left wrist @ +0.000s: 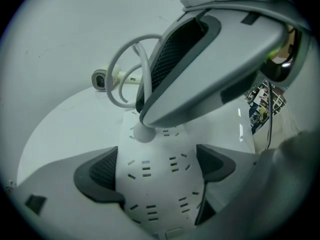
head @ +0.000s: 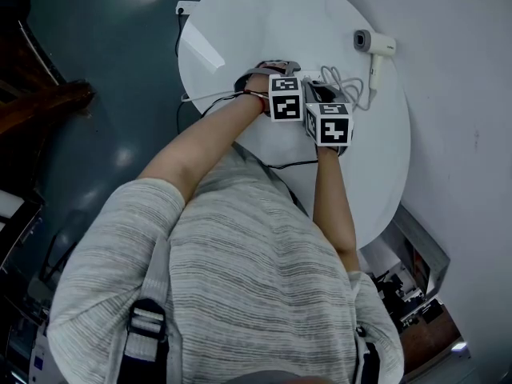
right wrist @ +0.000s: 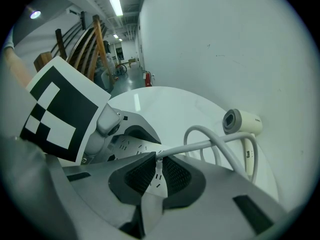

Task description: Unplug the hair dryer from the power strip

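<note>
Clamping one power strip (left wrist: 150, 194) with left gripper (left wrist: 156, 160) jaws, one plug (left wrist: 144, 132) with right gripper (right wrist: 158, 160) jaws

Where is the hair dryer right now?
The hair dryer lies on the white table, at the head view's upper right near the rim. Its looped cord lies between it and the power strip.

power strip (left wrist: 155, 196): in head view, hidden under left gripper (left wrist: 157, 170) and right gripper (right wrist: 157, 170); in left gripper view, near end cut by the bottom edge, far end covered by right gripper.
plug (left wrist: 143, 133): only a rounded white stub shows (rest sits between right gripper's pads).
hair dryer (left wrist: 102, 79): handle crossed by cord (left wrist: 145, 69) loop; handle markings too small to read.
clutter (head: 404, 290): dark and small, items cannot be told.
</note>
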